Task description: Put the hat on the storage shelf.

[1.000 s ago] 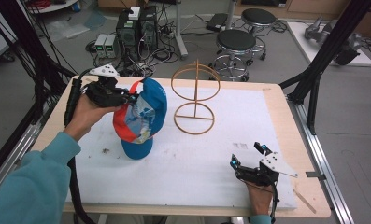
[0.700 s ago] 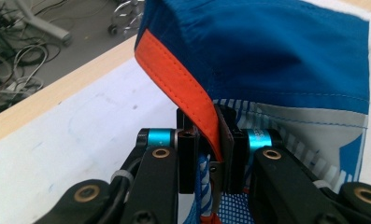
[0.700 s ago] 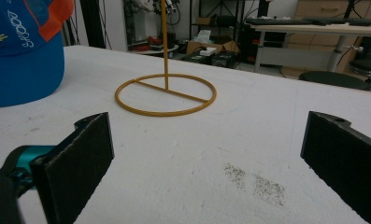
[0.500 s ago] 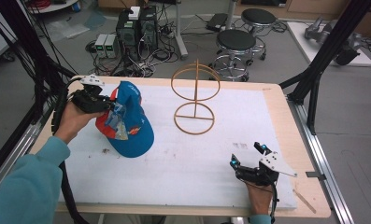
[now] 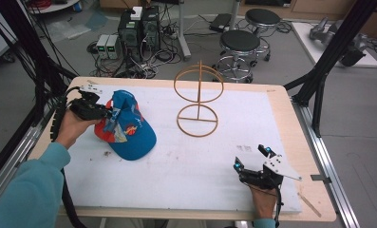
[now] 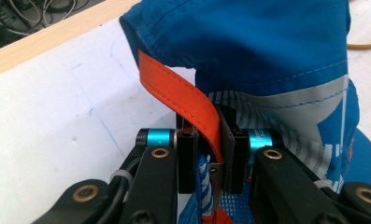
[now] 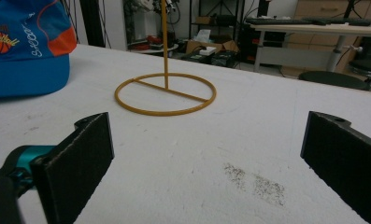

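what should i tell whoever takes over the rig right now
Left gripper: shut on the back of the blue cap, pinching its orange strap.
Right gripper: open, holding nothing, resting near the table's front right.
Cap: brim lies on the white mat, left of the wire stand.
Done: cap gripped.
Left: the cap is not on the stand yet; placing it there looks like the likely goal.

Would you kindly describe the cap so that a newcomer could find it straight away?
Start at the white mat covering the wooden table, then look to its left half, left of the yellow wire stand. There lies the cap, its back clamped in the left claw. It is the only cloth item: bright blue, with orange trim and a basketball logo.
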